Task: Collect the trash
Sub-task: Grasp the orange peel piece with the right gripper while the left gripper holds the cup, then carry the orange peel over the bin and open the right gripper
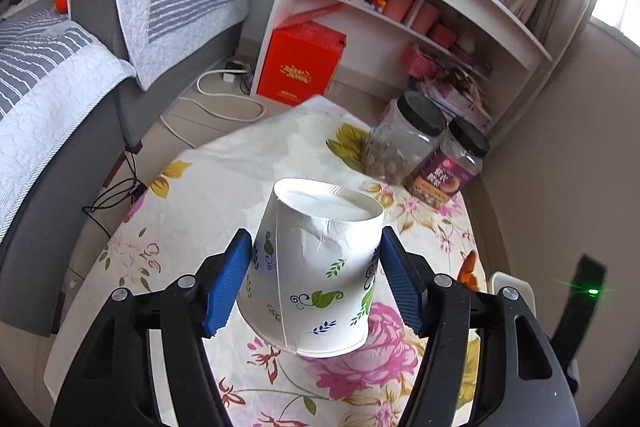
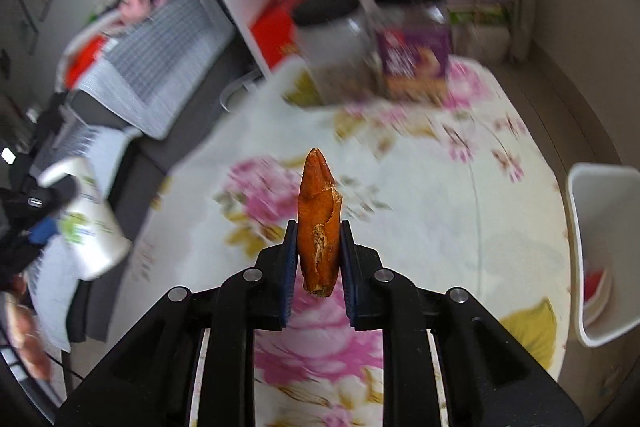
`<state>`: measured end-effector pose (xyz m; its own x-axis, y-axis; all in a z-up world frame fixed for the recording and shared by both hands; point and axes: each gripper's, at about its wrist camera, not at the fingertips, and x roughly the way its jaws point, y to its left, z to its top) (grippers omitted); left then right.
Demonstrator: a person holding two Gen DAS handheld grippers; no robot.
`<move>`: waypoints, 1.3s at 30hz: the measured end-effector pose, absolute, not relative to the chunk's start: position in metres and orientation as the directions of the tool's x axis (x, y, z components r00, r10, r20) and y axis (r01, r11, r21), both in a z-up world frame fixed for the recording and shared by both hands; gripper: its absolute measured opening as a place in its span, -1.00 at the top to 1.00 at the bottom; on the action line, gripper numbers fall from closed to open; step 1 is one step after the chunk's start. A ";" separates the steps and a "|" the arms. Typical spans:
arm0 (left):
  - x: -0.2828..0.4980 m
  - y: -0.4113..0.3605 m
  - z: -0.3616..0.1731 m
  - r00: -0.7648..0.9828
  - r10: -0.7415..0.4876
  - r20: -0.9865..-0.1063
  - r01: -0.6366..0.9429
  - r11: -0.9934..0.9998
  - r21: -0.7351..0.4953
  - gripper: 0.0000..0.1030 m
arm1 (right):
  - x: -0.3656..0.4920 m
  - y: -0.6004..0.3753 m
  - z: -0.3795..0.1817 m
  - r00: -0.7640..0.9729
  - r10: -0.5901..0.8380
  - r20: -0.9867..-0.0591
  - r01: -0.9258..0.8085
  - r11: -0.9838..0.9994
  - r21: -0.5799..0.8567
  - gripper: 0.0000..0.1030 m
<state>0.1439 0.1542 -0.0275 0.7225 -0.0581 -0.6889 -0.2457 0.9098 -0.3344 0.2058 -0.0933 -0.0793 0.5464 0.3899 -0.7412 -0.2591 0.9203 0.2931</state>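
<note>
My left gripper (image 1: 316, 255) is shut on a white paper cup (image 1: 316, 267) printed with green leaves, held upside down and tilted above the flowered tablecloth (image 1: 256, 155); the cup's side is dented. My right gripper (image 2: 319, 259) is shut on a curled orange peel (image 2: 319, 223) that sticks up between the blue pads, above the same cloth (image 2: 420, 227). In the right wrist view the paper cup (image 2: 96, 227) and the left gripper show blurred at the far left. A white bin (image 2: 600, 255) with a red thing inside stands at the table's right edge.
Two black-lidded jars (image 1: 404, 143) (image 1: 452, 163) stand at the table's far side; they are also in the right wrist view (image 2: 340, 51). Beyond are a white shelf unit (image 1: 400, 7), a red box (image 1: 300, 63), a grey sofa (image 1: 100, 67) and cables (image 1: 224, 99) on the floor.
</note>
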 end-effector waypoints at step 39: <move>0.150 0.052 -0.014 0.831 0.125 -0.542 -0.235 0.962 -0.139 -0.25 | 0.173 -0.130 -0.017 0.816 0.252 -0.520 -0.219 0.968 0.126 0.63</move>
